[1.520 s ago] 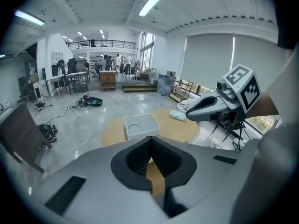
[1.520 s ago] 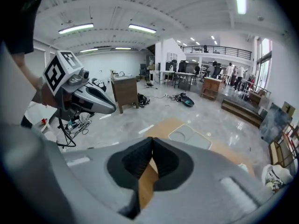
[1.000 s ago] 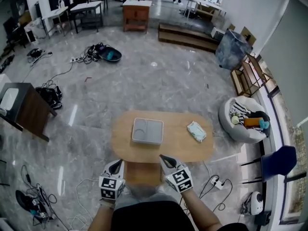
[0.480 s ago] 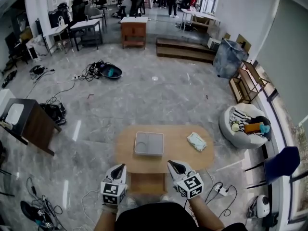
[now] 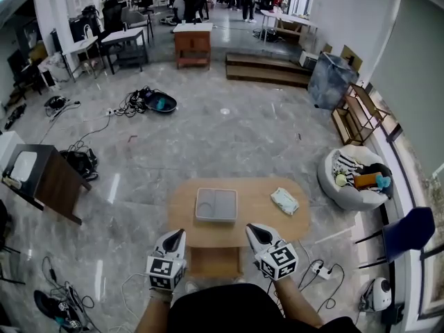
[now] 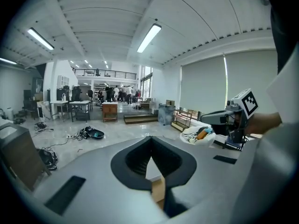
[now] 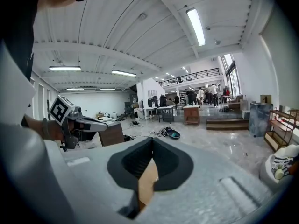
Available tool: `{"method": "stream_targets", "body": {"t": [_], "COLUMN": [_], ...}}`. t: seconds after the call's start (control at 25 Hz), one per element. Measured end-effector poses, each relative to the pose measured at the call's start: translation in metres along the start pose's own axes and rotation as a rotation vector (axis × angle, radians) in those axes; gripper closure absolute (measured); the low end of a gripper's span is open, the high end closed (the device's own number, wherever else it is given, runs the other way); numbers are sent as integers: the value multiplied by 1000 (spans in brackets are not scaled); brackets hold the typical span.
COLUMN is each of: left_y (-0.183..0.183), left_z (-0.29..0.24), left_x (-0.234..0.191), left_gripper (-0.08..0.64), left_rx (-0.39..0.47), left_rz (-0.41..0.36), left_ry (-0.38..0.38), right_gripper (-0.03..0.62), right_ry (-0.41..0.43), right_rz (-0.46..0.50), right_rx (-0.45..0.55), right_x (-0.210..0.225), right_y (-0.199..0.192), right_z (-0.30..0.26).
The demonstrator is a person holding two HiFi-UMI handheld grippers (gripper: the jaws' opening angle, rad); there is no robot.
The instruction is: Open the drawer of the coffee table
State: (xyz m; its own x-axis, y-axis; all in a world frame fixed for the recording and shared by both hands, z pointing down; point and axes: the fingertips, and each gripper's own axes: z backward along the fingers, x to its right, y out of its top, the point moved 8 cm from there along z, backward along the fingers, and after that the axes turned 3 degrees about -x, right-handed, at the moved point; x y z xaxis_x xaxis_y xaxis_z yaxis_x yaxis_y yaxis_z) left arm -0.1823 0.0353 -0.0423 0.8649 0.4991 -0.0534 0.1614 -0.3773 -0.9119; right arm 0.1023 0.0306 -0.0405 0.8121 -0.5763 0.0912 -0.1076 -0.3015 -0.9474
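Left tool (image 5: 177,234) and right tool (image 5: 252,229) — jaws together, empty — higher above the open drawer (image 5: 215,262) than a second ago.

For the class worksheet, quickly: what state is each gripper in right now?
Left gripper: closed, holding nothing.
Right gripper: closed, holding nothing.

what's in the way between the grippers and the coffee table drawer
Nothing visible. The left gripper and right gripper, jaws shut and empty, hang at either side of the drawer at the near edge of the coffee table. The grey tray and white packet lie on top, out of the path.
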Motion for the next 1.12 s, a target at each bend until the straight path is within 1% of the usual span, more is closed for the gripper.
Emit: {"method": "stream_targets", "body": {"t": [0.24, 0.4, 0.56, 0.68, 0.84, 0.96, 1.12], "left_y": [1, -5, 5, 0, -8, -5, -11], "left_z": [-1, -2, 3, 3, 2, 4, 3], "left_x": [1, 3, 5, 7, 11, 14, 17], "left_gripper": [543, 544, 544, 543, 545, 543, 543], "left_rx": [-8, -11, 5, -6, -29, -24, -41], "left_rz": [-13, -15, -19, -18, -22, -20, -28], "left_ry": [4, 3, 20, 28, 16, 22, 13], "right_gripper": [595, 597, 597, 597, 595, 597, 597], "right_ry": [1, 6, 8, 7, 7, 4, -3], "right_rz": [-15, 17, 23, 24, 24, 26, 37], "right_rx": [3, -9, -4, -4, -12, -18, -21], "right_x": [3, 3, 3, 3, 4, 5, 6], "right_y": [-2, -3, 0, -3, -5, -7, -9], "right_z": [2, 4, 7, 9, 11, 14, 17]}}
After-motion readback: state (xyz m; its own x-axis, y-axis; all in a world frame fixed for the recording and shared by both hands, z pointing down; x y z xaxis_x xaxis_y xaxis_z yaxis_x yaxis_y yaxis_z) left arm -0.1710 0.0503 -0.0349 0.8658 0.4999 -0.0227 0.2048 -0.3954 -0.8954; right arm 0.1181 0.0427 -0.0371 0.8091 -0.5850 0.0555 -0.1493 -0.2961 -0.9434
